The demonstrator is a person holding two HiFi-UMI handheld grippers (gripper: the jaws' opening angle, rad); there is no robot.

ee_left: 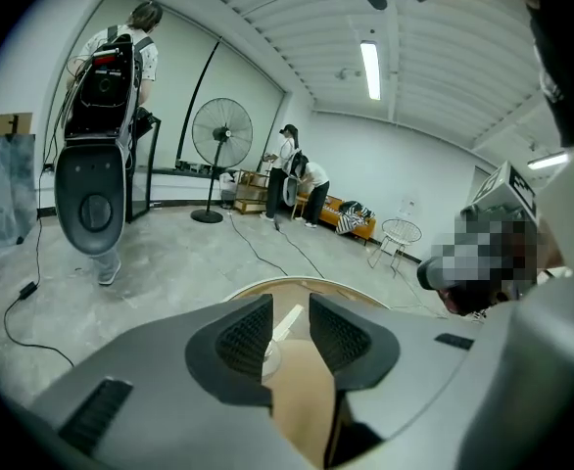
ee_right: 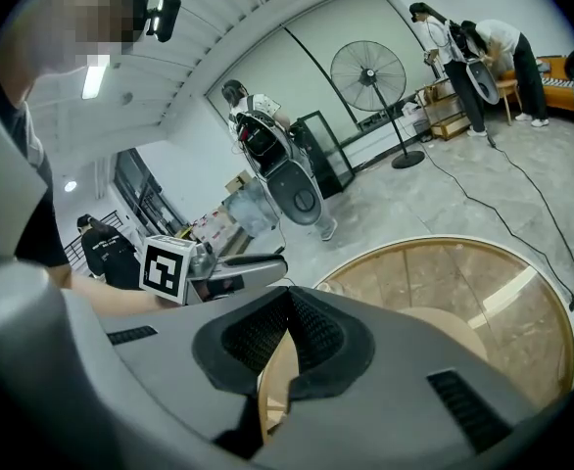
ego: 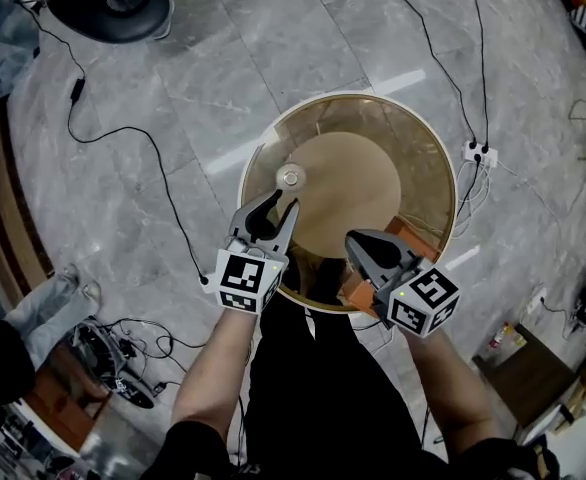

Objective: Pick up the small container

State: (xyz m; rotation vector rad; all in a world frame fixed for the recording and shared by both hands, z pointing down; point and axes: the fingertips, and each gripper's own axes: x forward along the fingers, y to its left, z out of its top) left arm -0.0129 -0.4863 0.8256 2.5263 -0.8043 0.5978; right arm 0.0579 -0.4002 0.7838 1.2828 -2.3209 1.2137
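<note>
On the round glass surface (ego: 423, 168), left of its middle, sits the container (ego: 291, 176), a small pale round thing standing alone on the glass. Just short of it, on the person's side, hovers the left tool (ego: 283, 206), tilted downward and aimed at it. Its jaws stand a narrow gap apart and grip nothing. In the left gripper view, the container (ee_left: 267, 360) shows low in that gap, partly behind the left jaw of the left tool (ee_left: 290, 304) and beyond the tips rather than between the pads.

Over the near right edge of the surface hangs the right tool (ego: 355, 238), also tilted down and well apart from the container. The right gripper view shows the jaws of the right tool (ee_right: 289, 296) closed, meeting at the tips. That view also catches the left tool (ee_right: 238, 262) off to its left.

Under the glass shows a tan round base (ego: 348, 188). Around it lies a grey stone floor (ego: 223, 68) crossed by black cables (ego: 163, 183), with a power strip (ego: 481, 152) just beside the surface's right rim. Farther off stand a fan (ee_left: 221, 135) and several people.
</note>
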